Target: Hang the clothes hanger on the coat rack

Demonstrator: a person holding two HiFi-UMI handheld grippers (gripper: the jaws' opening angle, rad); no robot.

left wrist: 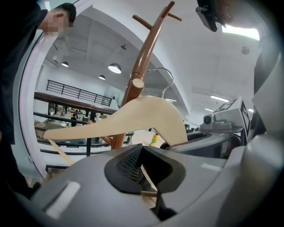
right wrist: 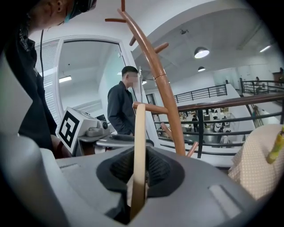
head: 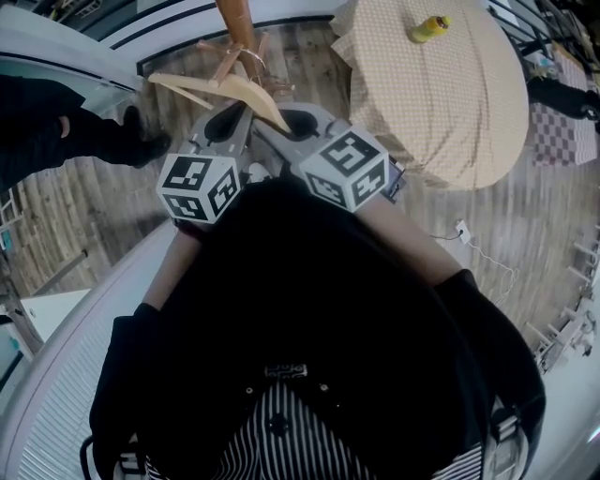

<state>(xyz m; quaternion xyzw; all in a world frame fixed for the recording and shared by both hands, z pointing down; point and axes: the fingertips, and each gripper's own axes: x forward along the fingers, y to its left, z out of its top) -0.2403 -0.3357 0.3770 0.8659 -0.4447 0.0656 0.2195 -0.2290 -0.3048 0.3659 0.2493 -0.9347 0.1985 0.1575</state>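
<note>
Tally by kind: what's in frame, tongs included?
hanger: 1
coat rack: 1
table: 1
bottle: 1
tongs: 2 (left tongs, right tongs)
total: 6

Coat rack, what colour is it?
Reddish-brown, like polished wood. The coat rack shows best in the right gripper view.

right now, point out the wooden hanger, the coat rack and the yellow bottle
wooden hanger (left wrist: pixel 146 113): left gripper view, its broad shoulder
coat rack (right wrist: pixel 172 127): right gripper view, its main pole
yellow bottle (head: pixel 430 28): head view, its body
</note>
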